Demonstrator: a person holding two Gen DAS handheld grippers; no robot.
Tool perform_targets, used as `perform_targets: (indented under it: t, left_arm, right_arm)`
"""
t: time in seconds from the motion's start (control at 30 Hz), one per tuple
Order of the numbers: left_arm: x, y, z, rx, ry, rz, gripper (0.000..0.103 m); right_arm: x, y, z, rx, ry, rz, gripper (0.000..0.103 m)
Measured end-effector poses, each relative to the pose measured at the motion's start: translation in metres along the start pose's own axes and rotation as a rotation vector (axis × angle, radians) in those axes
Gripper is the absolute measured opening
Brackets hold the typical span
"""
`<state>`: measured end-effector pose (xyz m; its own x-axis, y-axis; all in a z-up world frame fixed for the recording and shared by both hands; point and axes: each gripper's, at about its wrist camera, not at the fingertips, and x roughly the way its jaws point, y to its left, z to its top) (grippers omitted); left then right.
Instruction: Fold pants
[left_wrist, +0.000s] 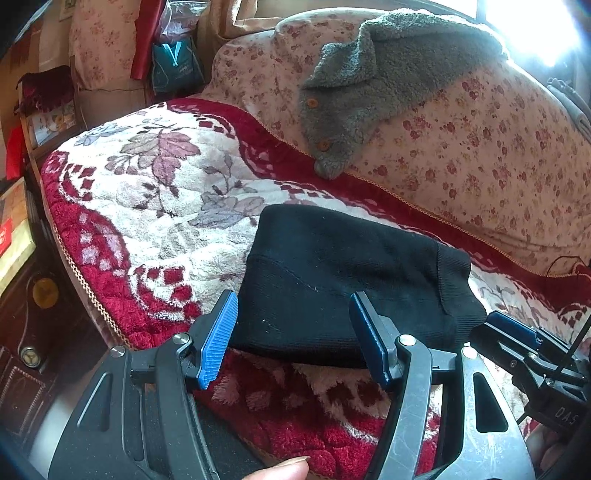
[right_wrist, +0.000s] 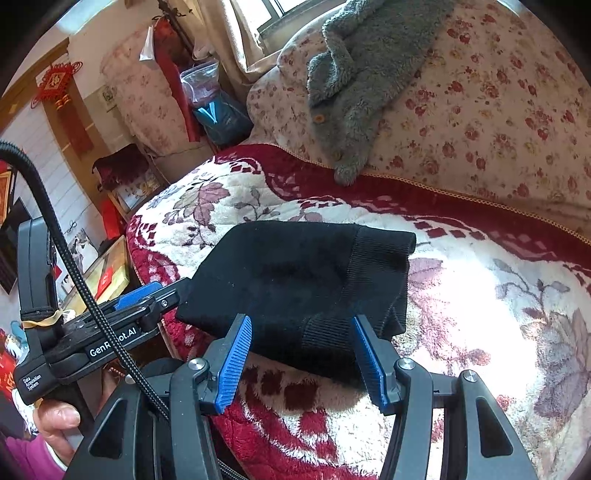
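The black pants (left_wrist: 343, 280) lie already folded into a compact, thick bundle on the plush red-and-white floral blanket (left_wrist: 155, 206) that covers the sofa seat, close to the seat's front edge, with the ribbed cuff or waistband end turned toward the right part of the seat. The left gripper (left_wrist: 295, 339) hangs just before the bundle's near edge with its blue fingers (left_wrist: 218, 339) spread wide and nothing between them; the cloth shows in the gap only because it lies beyond the tips. The right gripper (right_wrist: 303, 358) sits the same way at the bundle's other near corner, fingers (right_wrist: 234, 363) apart and empty, not pressing on the fabric. Judging by how things lie, the folding looks nearly or wholly done, so the main risk is undoing it: a finger tip that brushes or hooks the top layer could drag it and let the stack spring open, since the knit looks thick and the ribbed end already stands a little proud. The bundle is also near the front edge of the seat, and a nudge toward that edge could slide it off the soft pile. A grey fleece garment (left_wrist: 369, 92) draped on the floral backrest (left_wrist: 480, 155) is well apart from all this.
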<state>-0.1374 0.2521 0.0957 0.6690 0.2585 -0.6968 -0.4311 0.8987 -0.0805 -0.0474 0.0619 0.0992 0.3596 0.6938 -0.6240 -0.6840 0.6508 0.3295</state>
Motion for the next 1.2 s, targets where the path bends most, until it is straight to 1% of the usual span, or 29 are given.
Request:
perform_targets:
  t: [0.37,1.2]
  left_arm:
    - [-0.0002,-0.0023,-0.0011,0.004,0.004,0.007,0.063]
    - [0.0004,-0.0006,-0.0017,0.005,0.007,0.006,0.063]
  right_arm:
    - [0.0026,-0.0018,0.0000,0.008,0.018,0.007,0.054]
    - [0.0063,0.0060,0.0006,-0.008,0.025,0.009,0.054]
